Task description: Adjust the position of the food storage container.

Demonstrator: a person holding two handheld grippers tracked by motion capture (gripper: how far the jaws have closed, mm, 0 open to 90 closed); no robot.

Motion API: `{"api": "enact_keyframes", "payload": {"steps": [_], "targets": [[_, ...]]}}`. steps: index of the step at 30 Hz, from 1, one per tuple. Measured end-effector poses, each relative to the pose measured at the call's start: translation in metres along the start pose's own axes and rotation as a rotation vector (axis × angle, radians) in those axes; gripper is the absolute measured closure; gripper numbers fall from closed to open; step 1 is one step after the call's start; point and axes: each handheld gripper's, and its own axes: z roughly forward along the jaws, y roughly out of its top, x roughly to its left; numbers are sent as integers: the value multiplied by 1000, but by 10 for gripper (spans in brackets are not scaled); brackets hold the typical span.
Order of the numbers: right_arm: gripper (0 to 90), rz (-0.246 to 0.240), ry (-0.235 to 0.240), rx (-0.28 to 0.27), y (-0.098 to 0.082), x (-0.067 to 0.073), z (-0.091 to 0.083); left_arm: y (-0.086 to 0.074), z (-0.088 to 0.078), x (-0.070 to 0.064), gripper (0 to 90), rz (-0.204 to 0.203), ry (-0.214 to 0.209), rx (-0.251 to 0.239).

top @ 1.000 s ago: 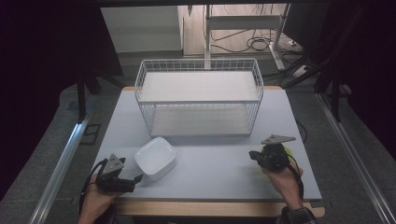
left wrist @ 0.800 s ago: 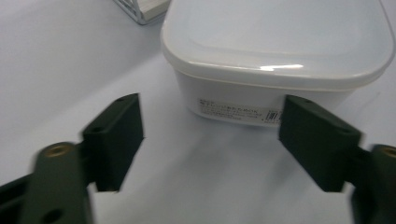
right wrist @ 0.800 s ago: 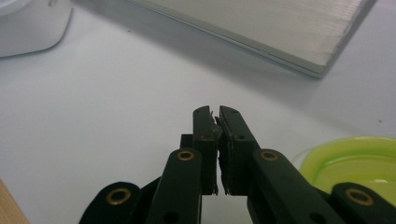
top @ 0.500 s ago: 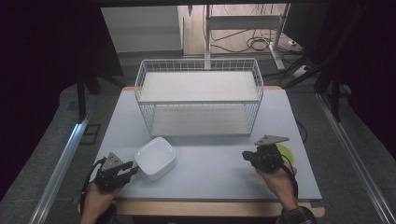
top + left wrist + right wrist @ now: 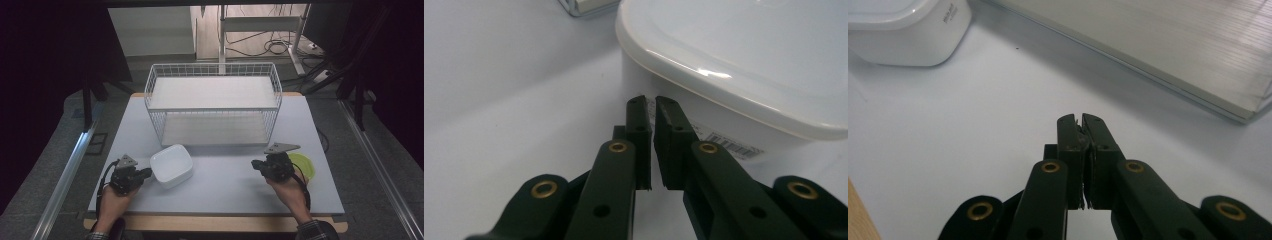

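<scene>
The left gripper (image 5: 145,173) sits just beside the white plastic container (image 5: 171,165) at the near left of the table (image 5: 225,175). Its jaws have just been closing and now stand clenched with nothing between them, their tips right at the container's side wall in the left gripper view, though I cannot tell whether they touch it. The right gripper (image 5: 256,164) is clenched on nothing too, well apart from the container, with a yellow-green lid (image 5: 306,165) on the table just behind it.

My reading is that the work is at its approach stage — the container is not yet grasped. The next move likely calls for the left jaws to open and take the rim, or to nudge the box with closed tips.

The container is a rounded square tub, glossy white, upside down by the look of it (a barcode label (image 5: 730,143) shows low on its side). It stands in front of the white wire rack (image 5: 213,102) — not inside it.
</scene>
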Motion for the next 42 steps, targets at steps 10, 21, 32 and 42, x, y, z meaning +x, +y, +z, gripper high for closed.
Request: {"api": "enact_keyframes", "payload": {"steps": [10,21,32,42], "targets": [[886,4,17,-9,8,4,15,17,19,4,854,22,7,5],[888,-3,50,0,18,14,36,37,41,-11,855,87,-20,17],[888,-9,61,6,25,23,49,51,59,-34,857,142,-75,27],[886,5,47,9,21,19,49,62,73,-56,858,181,-116,23]]}}
